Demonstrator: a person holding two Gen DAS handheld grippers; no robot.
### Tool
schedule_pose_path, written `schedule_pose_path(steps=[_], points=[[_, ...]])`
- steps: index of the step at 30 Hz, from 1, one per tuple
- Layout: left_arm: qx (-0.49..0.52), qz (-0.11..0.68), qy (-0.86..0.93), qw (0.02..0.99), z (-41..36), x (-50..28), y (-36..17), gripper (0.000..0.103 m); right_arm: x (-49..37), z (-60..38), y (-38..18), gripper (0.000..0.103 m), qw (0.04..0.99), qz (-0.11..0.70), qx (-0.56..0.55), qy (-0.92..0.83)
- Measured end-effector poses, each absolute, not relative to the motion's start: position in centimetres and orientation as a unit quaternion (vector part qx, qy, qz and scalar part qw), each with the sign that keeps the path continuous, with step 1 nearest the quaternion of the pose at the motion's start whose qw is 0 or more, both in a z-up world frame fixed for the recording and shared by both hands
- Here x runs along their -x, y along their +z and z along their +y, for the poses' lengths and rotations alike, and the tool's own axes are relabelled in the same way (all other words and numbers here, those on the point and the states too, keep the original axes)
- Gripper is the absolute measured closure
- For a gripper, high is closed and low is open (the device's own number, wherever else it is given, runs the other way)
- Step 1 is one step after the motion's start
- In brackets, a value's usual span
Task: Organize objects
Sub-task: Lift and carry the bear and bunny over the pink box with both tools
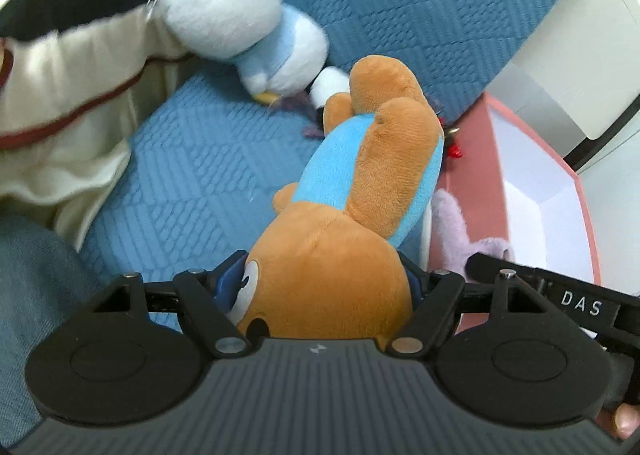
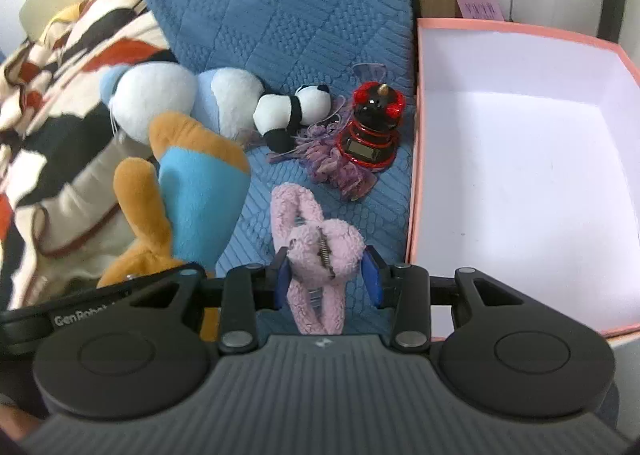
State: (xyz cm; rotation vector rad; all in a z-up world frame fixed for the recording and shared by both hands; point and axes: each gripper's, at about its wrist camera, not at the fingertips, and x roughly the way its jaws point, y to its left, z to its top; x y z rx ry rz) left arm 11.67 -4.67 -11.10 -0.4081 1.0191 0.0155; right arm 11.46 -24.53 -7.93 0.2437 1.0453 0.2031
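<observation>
Since the left claw (image 1: 320, 287) only pinches the orange plush (image 1: 344, 215) by its head and the right claw (image 2: 326, 279) grips the pink bunny clip (image 2: 320, 251), either could slip short of the pink box (image 2: 520, 175).

Orange plush toy (image 1: 352, 215) is soft short pile; the pink clip (image 2: 320, 251) fuzzy fleece with a metal spring; quilted blue cover (image 2: 280, 15) matt cloth; pink box (image 2: 520, 175) smooth card

Orange-blue plush (image 1: 352, 191) upside down, clamped; pink fuzzy clip (image 2: 320, 251) clamped beside pink box (image 2: 520, 175).
</observation>
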Motion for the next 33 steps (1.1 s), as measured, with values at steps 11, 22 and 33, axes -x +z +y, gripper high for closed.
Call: schedule_pose_path(steps=[11, 22, 33], points=[[0.184, 0.515, -0.051, 0.836, -9.1, -17.3, -6.4, 0.024, -14.7, -29.3, -3.0, 0.062, 0.869, 0.477, -0.116, 0.071], [0.186, 0.525, -0.115, 0.823, -15.9, -23.0, -1.1, 0.024, -16.4, -35.8, 1.1, 0.062, 0.891, 0.437, -0.117, 0.033], [0.113, 0.548, -0.150, 0.815, -24.1, -26.6, -2.0, 0.024, -17.3, -43.2, -3.2, 0.062, 0.878, 0.455, -0.148, -0.013]])
